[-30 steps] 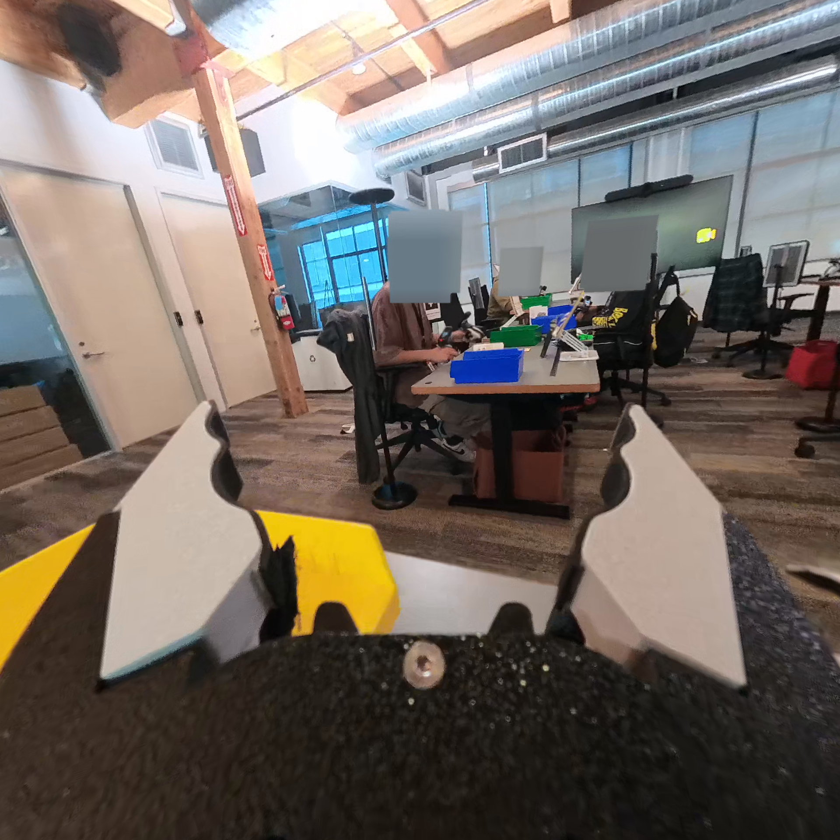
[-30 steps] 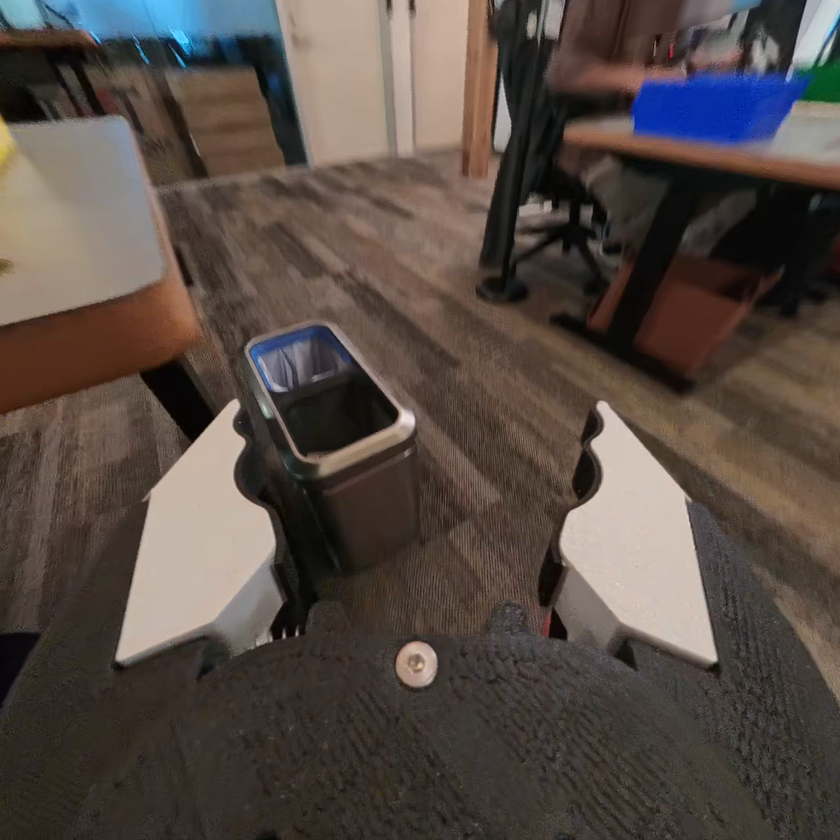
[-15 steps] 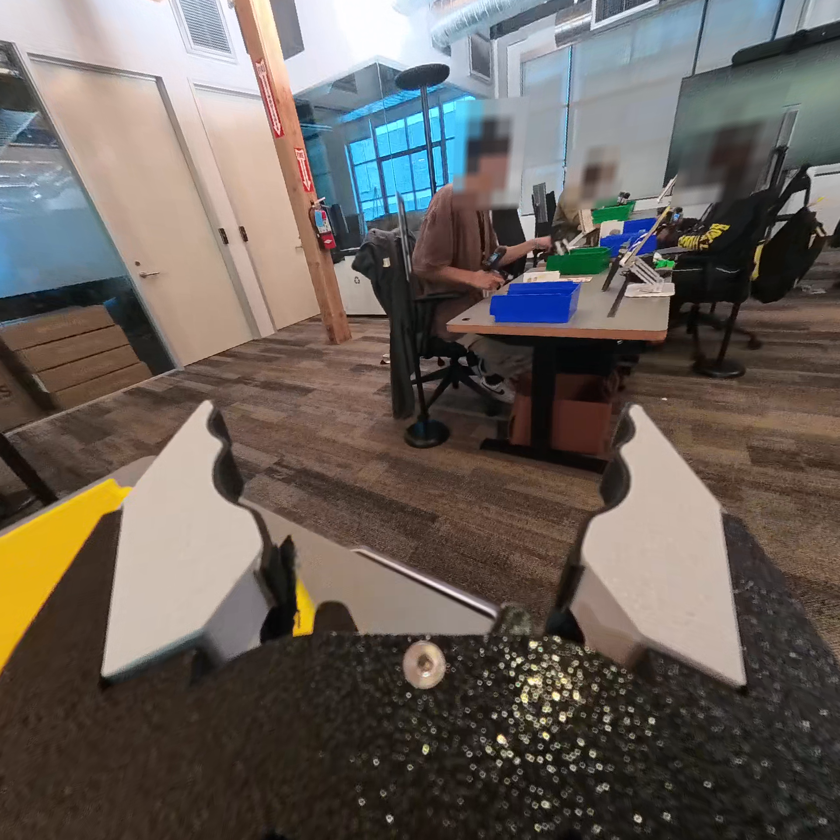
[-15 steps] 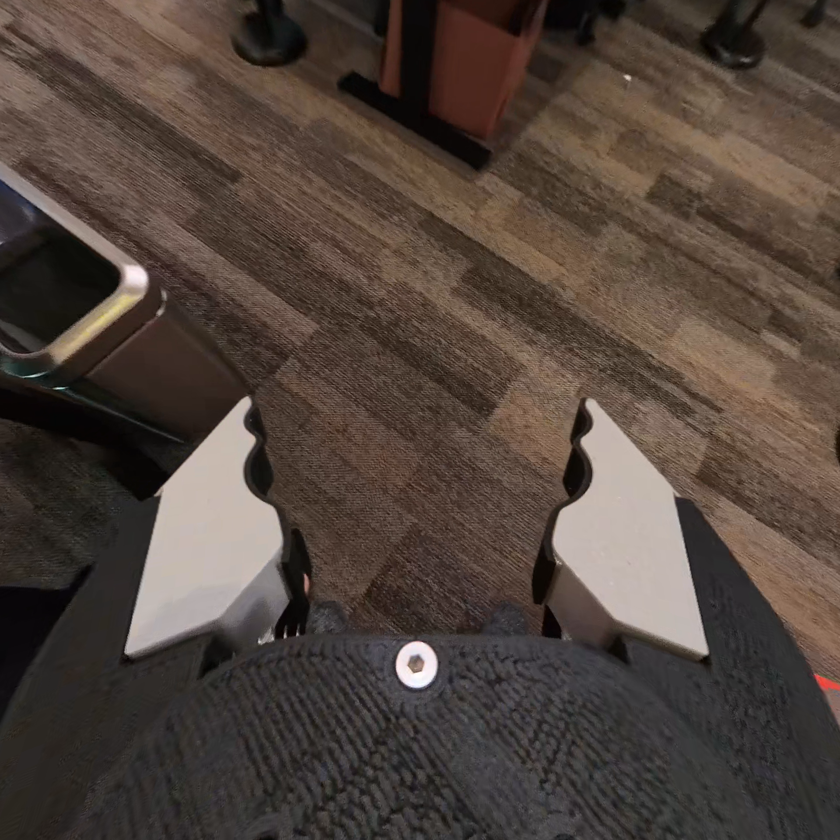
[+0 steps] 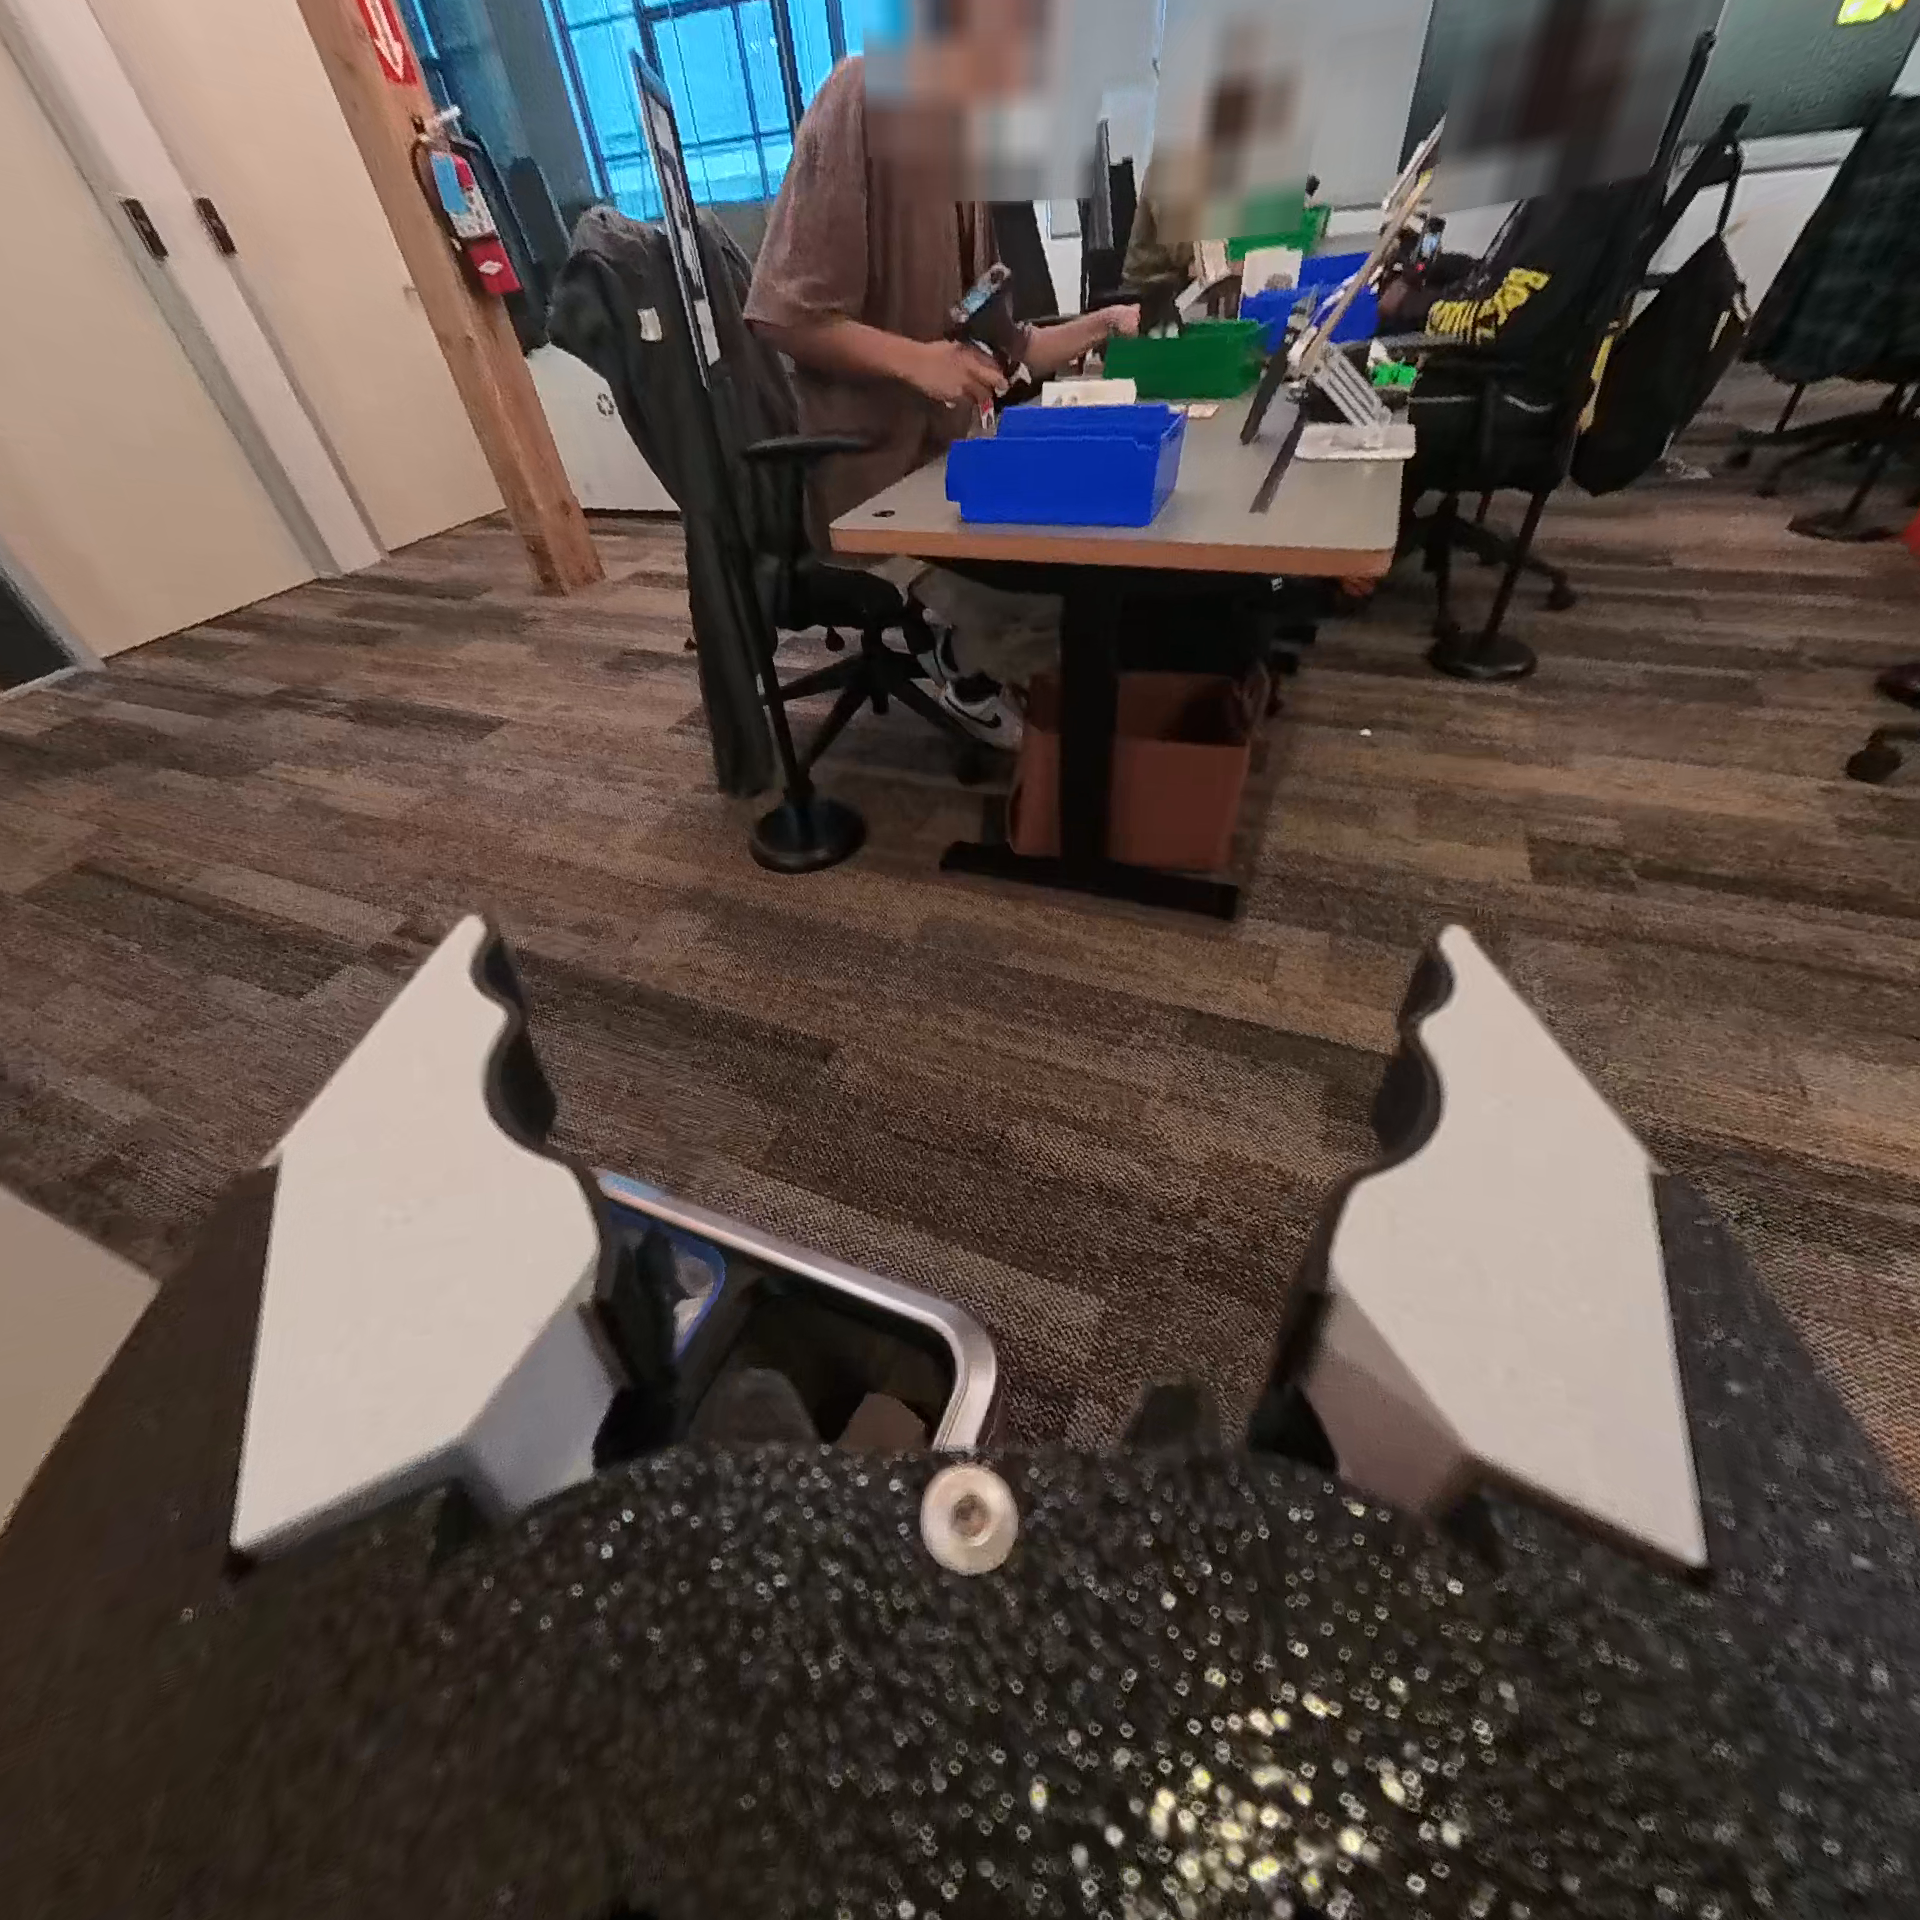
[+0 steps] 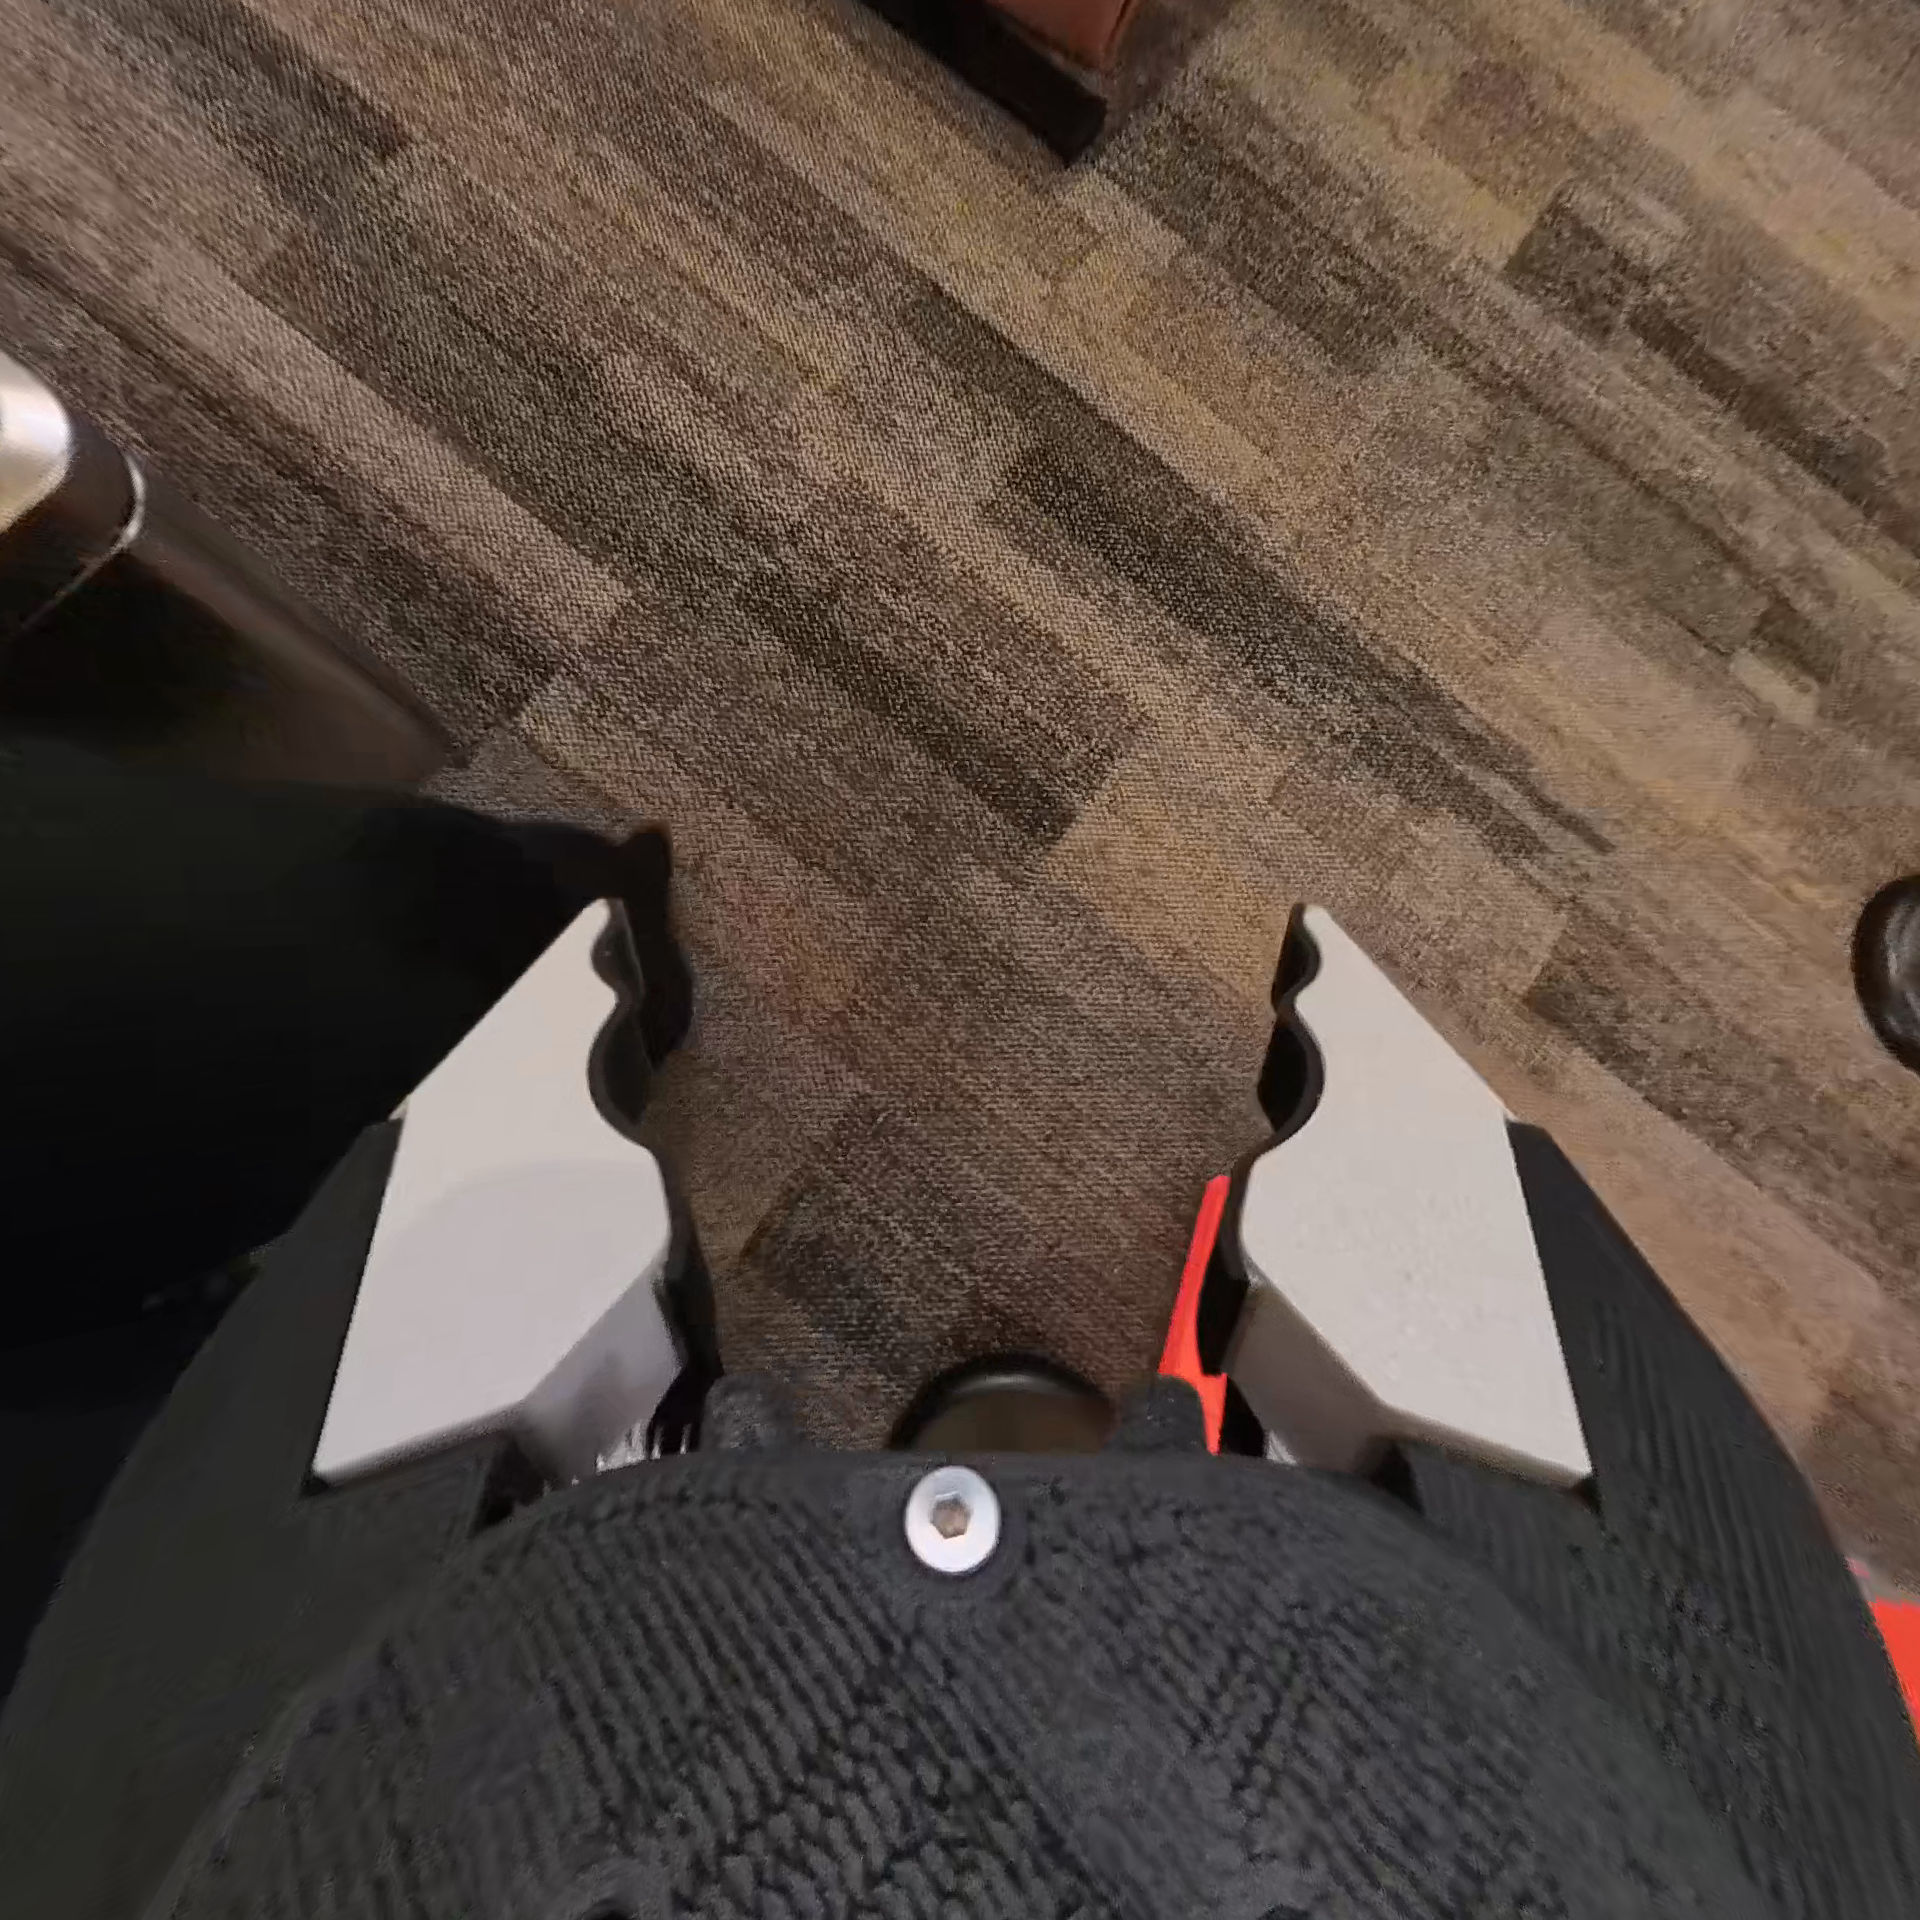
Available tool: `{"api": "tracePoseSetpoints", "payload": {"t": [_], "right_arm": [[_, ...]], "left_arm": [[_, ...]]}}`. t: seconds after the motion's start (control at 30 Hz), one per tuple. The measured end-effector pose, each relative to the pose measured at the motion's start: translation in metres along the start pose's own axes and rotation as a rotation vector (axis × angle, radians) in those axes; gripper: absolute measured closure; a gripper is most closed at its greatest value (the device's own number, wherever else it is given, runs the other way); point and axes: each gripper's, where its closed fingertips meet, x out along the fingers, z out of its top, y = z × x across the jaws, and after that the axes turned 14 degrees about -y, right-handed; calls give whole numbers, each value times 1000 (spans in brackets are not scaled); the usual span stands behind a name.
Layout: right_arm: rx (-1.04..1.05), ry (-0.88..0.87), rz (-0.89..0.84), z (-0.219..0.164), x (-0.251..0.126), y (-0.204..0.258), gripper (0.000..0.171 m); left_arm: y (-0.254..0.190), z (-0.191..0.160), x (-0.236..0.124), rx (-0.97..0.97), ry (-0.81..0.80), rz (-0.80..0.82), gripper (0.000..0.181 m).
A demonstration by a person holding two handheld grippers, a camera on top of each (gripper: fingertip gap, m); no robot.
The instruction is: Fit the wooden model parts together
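**Grey-brown carpet ahead of both tongs, no model parts within reach**

Left gripper (image 5: 966, 945): spread wide, nothing between the grey fingers, aimed across striped grey-brown carpet floor (image 5: 1039, 1091). Just below and between those fingers, toward the left one: brushed-metal rectangular waste bin (image 5: 831, 1283), rim only, blue liner edge inside. Well beyond: grey-topped desk with wooden edge (image 5: 1195, 520), bearing a blue plastic tray (image 5: 1060, 473) and a green plastic tray (image 5: 1184, 358); seated person in a brown shirt (image 5: 862, 260) alongside; brown cardboard box (image 5: 1174, 769) under the desk.

Right gripper (image 6: 956, 920): likewise spread wide and empty, pointed almost straight down at the same carpet. Shiny metal corner of the bin at far left (image 6: 31, 436). Thin orange-red strip (image 6: 1195, 1278) pressed close against the inner side of the right finger.

Wooden model parts: whereabouts cannot be told from either view, so neither near nor between any fingers.
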Motion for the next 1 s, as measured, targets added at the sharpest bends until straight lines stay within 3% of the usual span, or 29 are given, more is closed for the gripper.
{"api": "tracePoseSetpoints", "payload": {"t": [0.3, 0.4, 0.57, 0.8, 1.0], "right_arm": [[-70, 42, 7, 70, 123, -53, 53], [-112, 90, 50, 113, 174, -63, 53], [-126, -4, 86, 216, 287, -64, 53], [-232, -38, 252, 312, 436, -11, 54], [-438, -134, 535, 423, 571, 81, 55]], "left_arm": [[12, -59, 123, -13, 101, 37, 22], [33, -80, 154, 3, 188, 115, 22], [58, -98, 206, 32, 264, 138, 22], [125, -134, 273, 45, 343, 317, 22], [177, -190, 286, -12, 479, 571, 22]]}}
